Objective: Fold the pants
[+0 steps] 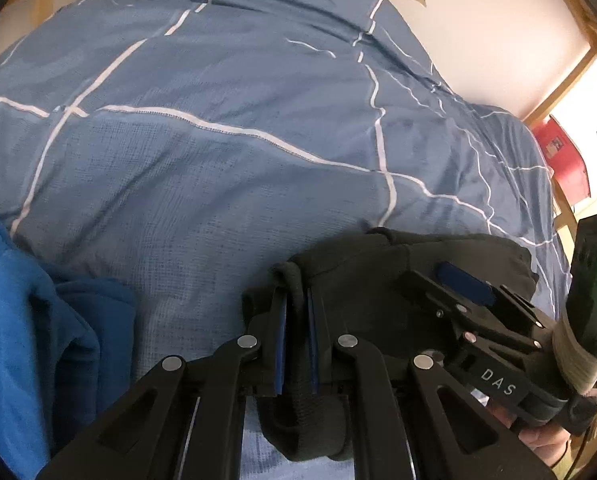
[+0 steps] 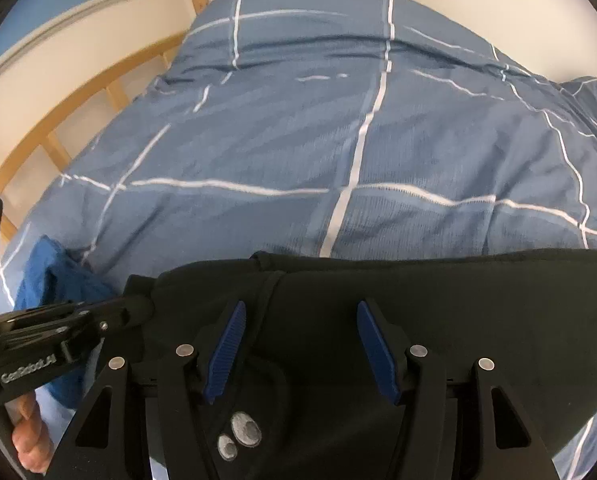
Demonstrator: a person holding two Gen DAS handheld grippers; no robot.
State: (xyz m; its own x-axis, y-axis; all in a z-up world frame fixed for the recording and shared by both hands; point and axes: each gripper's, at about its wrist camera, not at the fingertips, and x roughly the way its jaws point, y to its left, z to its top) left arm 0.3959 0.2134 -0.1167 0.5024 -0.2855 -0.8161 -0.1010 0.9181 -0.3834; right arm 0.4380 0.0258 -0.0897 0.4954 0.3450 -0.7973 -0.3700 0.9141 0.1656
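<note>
Left wrist view first: a bunched blue garment (image 1: 38,320) is seen at the far left on the bed (image 1: 218,160), just beside the black pants (image 1: 378,264). A thick rolled edge of the pants is pinched tight between the blue pads of the left claw (image 1: 297,332), so that one is clamped on the fabric. Further right in the same view the right claw (image 1: 464,284) is seen lying over the pants, nothing between its fingers as far as can be told.

Right wrist view confirms it: the right claw (image 2: 300,346) is spread wide over the dark cloth, with a small grey emblem (image 2: 240,436) below it, nothing gripped. The pants (image 2: 458,312) are laid across the near edge of the checked duvet.

For this step, a matching edge should probably be grabbed by the right claw first, so both corners can be lifted level. All layers should be caught in the pinch, otherwise the fold will likely sag or twist.
</note>
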